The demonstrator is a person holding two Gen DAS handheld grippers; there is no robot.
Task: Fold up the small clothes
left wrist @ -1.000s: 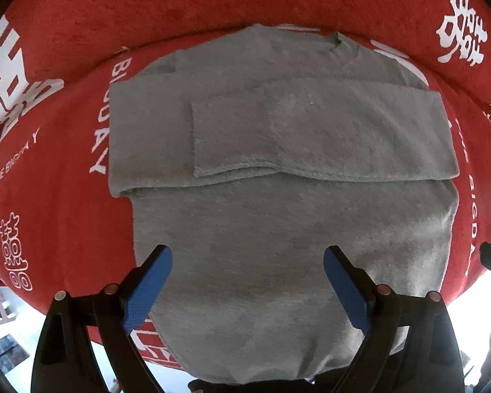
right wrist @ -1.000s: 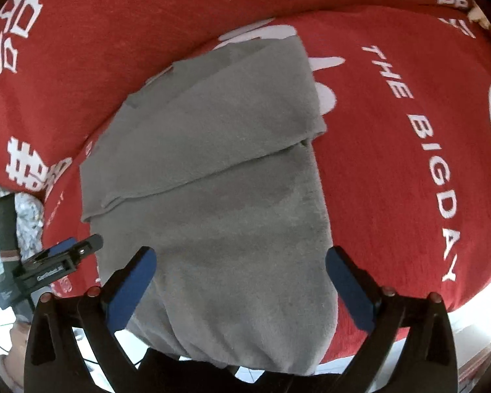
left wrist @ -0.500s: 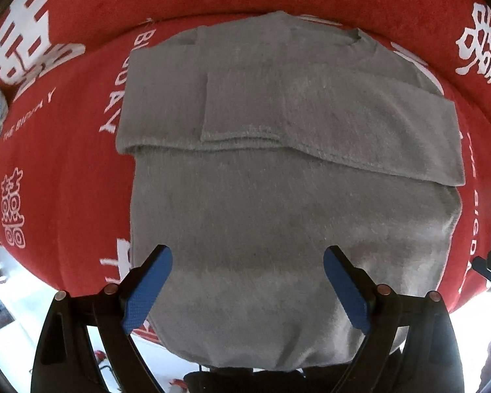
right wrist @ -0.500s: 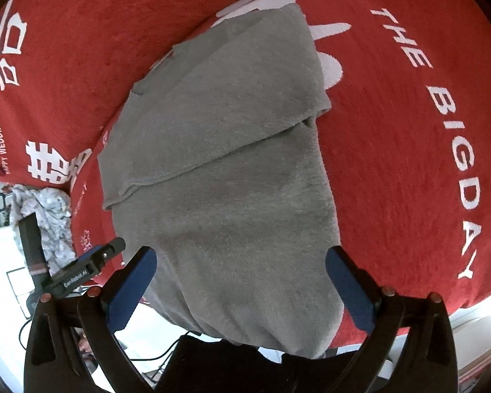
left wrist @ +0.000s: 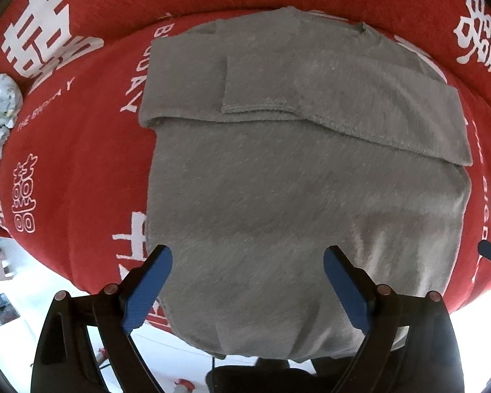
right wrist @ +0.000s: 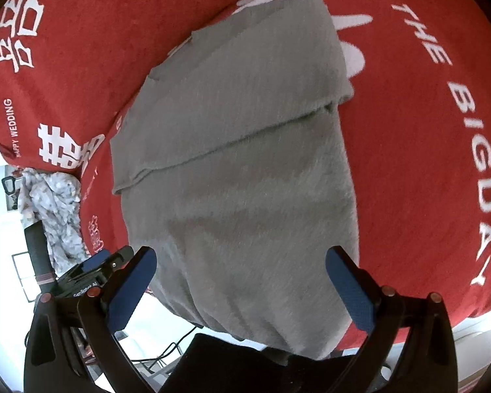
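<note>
Grey sweater [left wrist: 298, 196] flat on red cloth [left wrist: 81, 163], sleeves folded across chest. Left tongs [left wrist: 247, 290] and right tongs [right wrist: 240, 290] spread wide, gripping nothing.

— What blocks the way across the red cloth [left wrist: 81, 170]?
— Only the grey sweater [left wrist: 304, 196], lying flat mid-cloth; bare red cloth flanks it on both sides.
— And the left edge?
— A crumpled pale garment [right wrist: 54, 206] sits there, beside the other gripper's handle.
</note>
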